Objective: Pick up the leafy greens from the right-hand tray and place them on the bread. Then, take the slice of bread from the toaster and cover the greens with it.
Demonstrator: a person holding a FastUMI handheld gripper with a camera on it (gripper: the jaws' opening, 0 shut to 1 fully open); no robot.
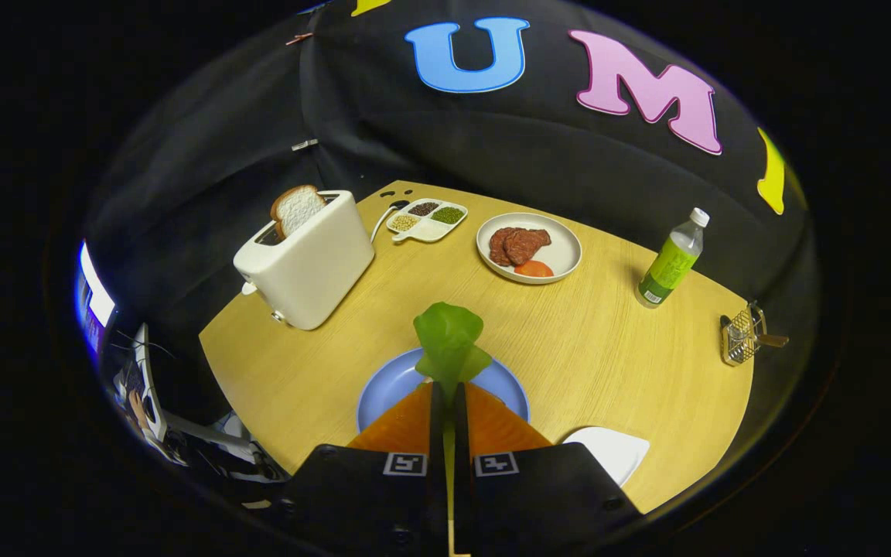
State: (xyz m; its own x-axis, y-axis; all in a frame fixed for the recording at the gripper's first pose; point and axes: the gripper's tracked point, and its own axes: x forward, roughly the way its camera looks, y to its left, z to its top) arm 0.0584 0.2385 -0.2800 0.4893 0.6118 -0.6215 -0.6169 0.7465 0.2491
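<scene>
While the fingers clench its stem, the lettuce leaf [449, 336] stands up above the blue plate [387, 387].

Gripper [448, 391] and leaf hide most of that plate, so any bread lying on it cannot be made out. Beyond, a bread slice [298, 209] pokes half out of the white toaster [308, 261]. A white tray [612, 451] beside the fingers is partly cut off.

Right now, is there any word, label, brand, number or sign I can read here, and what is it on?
No text on any object can be read.
Bottle: its green label carries print too small and blurred to read.
Gripper, shut on the leafy green: two square marker patterns at the finger bases, not words.
Toaster: no marking visible.
</scene>
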